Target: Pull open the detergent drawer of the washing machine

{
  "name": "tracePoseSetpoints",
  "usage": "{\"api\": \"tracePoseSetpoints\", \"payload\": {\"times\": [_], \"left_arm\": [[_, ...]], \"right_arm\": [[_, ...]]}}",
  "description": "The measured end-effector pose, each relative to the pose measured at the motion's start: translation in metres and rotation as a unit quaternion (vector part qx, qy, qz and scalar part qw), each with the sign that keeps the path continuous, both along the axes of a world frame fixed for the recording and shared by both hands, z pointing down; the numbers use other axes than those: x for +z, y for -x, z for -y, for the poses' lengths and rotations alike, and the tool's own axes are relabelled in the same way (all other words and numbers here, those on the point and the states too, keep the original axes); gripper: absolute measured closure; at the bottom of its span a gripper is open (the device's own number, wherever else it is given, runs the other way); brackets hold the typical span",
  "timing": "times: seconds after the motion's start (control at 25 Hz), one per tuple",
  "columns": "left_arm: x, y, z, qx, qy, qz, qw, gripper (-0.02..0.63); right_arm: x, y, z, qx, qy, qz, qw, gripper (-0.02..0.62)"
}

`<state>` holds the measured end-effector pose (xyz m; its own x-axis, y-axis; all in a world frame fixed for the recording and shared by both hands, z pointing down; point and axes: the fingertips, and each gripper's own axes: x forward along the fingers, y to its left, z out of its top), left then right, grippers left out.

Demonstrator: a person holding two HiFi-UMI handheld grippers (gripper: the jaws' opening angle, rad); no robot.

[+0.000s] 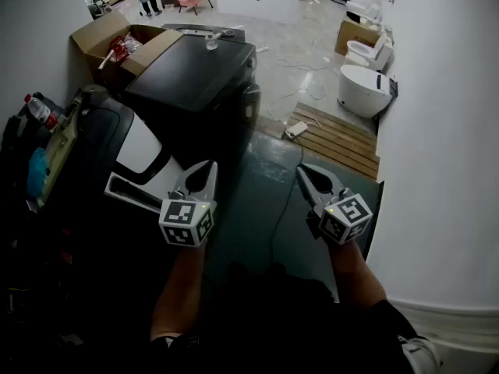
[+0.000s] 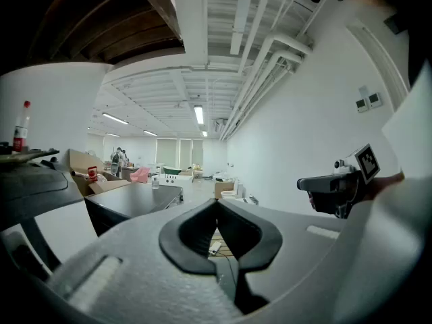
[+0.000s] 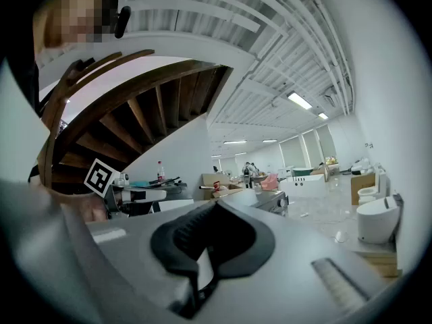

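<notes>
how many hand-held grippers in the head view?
2. The left hand-held gripper is just left of centre, low in the frame. The right hand-held gripper is just right of centre at about the same height. Both are shut and empty. None looks hidden.

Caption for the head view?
Left gripper and right gripper, both shut and empty, held over the floor near a black appliance.

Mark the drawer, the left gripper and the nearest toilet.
drawer [image 1: 132, 196], head view, white side wall.
left gripper [image 1: 209, 167], head view, shut jaw tips.
nearest toilet [image 1: 361, 89], head view, white top.
</notes>
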<state>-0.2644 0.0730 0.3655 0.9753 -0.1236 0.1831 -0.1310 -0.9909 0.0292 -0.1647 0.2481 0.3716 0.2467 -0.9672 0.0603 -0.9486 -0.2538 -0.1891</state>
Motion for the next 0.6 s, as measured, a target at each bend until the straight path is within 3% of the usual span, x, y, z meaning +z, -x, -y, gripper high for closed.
{"api": "tracePoseSetpoints", "payload": {"times": [0.36, 0.6], "left_arm": [[-0.004, -0.034, -0.008, 0.035, 0.007, 0.017, 0.9992, 0.597], [-0.003, -0.044, -0.036, 0.044, -0.025, 0.029, 0.9983, 0.597]], "right_arm": [[-0.015, -0.035, 0.006, -0.006, 0.005, -0.012, 1.0, 0.594], [-0.005, -0.045, -0.009, -0.015, 0.006, -0.006, 1.0, 0.594]]}}
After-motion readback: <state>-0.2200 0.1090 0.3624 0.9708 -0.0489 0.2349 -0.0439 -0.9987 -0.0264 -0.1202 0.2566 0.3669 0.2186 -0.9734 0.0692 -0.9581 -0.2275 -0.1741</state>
